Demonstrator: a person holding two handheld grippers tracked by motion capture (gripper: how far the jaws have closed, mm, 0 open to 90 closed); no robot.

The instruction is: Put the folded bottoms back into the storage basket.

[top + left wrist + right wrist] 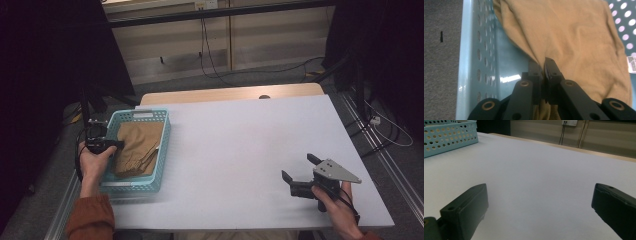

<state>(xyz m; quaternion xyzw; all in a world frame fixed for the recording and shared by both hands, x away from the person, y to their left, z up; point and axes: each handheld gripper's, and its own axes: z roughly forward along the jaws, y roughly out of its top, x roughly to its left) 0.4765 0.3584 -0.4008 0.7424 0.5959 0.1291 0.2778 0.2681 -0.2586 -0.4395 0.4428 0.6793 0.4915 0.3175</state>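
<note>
Left tongs (543, 65): I have them clenched on a fold of the tan garment, jaws pinched together with cloth caught between them, down inside the basket near its left wall.
Right tongs (299, 174): released, jaws standing wide apart over bare bench, nothing between them, well apart from the basket.
Bench (240, 150): white top, the basket sitting at its left edge, my right hand low at the right.
Basket (162, 150): pale blue, perforated walls, long axis running away from me.
Tan garment (136, 147): lies bunched in the basket, its length following the basket's long axis, spreading away and to the right of the left tongs.
Key relation: the cloth is already in my left grip, so I judge a lift goes upward and toward the open bench on the right; the right tongs are the far ones.
Label (632, 63): a small white tag at the garment's edge.
</note>
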